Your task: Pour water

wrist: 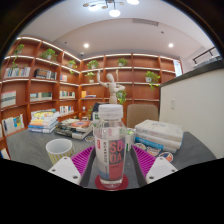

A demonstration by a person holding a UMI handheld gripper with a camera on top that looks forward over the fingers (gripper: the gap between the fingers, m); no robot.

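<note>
In the gripper view, the gripper (111, 163) held a clear plastic bottle (110, 145) upright between its jaws. The bottle's long axis ran vertically, its white cap (109, 109) pointing straight up and its base hidden low between the fingers. A pink label with white lettering wrapped the lower half of the bottle. The magenta pads (84, 158) pressed against the bottle from both sides, so the jaws stood partly closed, clamped on it at label height.

Taking the bottle as the landmark: just to its left, a pale paper cup (59, 150) stood upright on the grey surface (30, 148), mouth up; whether it held anything could not be told. Behind the cup, further left of the bottle, lay stacks of books (45, 121). To the right of the bottle sat a white box (158, 132) with smaller packets beside it. Beyond the bottle, a chair back (142, 112) showed, and wooden bookshelves (40, 85) with books and potted plants lined the walls behind it.
</note>
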